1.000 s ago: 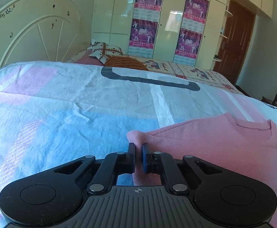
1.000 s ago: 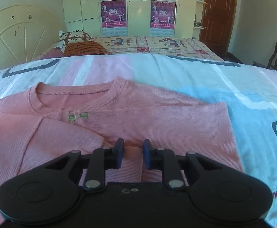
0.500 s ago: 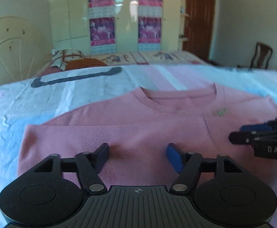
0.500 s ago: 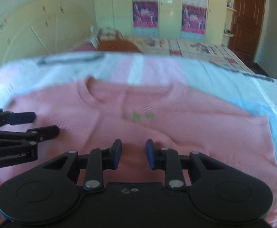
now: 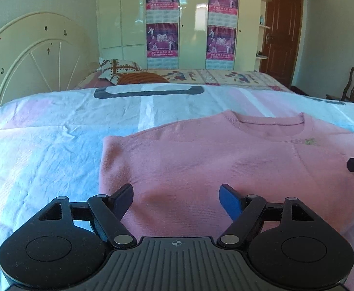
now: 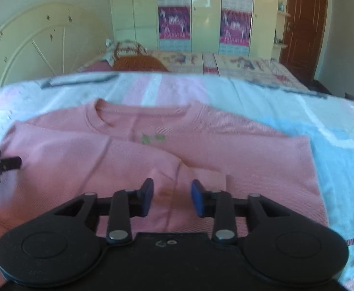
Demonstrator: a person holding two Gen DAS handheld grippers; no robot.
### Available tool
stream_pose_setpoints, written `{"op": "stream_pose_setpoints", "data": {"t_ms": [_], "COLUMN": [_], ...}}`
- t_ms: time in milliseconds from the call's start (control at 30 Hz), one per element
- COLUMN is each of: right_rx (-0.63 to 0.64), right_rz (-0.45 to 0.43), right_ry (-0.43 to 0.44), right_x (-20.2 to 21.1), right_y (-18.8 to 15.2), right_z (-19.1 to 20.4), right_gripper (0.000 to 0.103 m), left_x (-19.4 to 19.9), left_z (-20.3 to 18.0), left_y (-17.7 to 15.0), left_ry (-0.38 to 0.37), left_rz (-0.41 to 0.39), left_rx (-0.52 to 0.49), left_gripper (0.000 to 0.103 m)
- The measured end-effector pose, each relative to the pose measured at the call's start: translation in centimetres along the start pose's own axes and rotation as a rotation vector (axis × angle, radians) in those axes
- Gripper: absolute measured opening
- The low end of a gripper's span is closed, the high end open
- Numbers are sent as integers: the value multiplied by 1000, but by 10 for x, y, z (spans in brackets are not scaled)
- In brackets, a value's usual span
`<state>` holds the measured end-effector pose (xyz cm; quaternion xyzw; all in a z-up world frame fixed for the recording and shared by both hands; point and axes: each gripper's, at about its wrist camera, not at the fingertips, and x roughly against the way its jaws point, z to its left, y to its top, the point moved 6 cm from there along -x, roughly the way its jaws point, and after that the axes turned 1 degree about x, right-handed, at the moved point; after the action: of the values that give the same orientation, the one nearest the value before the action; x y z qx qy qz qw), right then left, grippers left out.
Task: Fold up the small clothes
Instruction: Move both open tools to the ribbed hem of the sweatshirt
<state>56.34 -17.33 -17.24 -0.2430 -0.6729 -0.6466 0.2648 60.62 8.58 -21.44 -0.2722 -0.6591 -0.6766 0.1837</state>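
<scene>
On a bed spread with a pale blue, white and pink sheet (image 5: 55, 145), a pink sweater (image 5: 225, 160) lies flat, front up. Its neckline points away from both cameras, toward the wardrobe (image 5: 128, 19) at the far wall. Both sleeves are folded in across the chest, so the garment forms a rough rectangle whose long axis runs left to right across the bed. At the left, a cream headboard (image 5: 31, 55) rises behind the sheet. The left gripper (image 5: 175, 200) hovers over the sweater's near left part with its fingers spread wide and nothing between them. Further right, the right gripper (image 6: 172, 197) sits above the folded sleeve cuff near the sweater's lower middle; its fingers are opening, with fabric below the gap but not pinched. A brown door (image 5: 283, 29) stands at the far right.
</scene>
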Motion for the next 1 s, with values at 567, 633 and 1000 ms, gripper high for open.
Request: {"op": "stream_pose_setpoints", "data": {"t_ms": [567, 633, 1000], "right_rx": [50, 70, 109], "right_rz": [52, 53, 57], "right_ry": [-12, -26, -69], "right_x": [17, 17, 13], "right_y": [-46, -47, -47], "right_z": [0, 2, 8], "right_gripper": [34, 34, 37], "left_x": [27, 27, 28], "left_z": [2, 2, 4], "left_y": [-46, -47, -48], "left_ry": [48, 46, 35], "left_rz": [43, 44, 34], "left_rx": [-29, -27, -25], "left_gripper": [77, 77, 77]}}
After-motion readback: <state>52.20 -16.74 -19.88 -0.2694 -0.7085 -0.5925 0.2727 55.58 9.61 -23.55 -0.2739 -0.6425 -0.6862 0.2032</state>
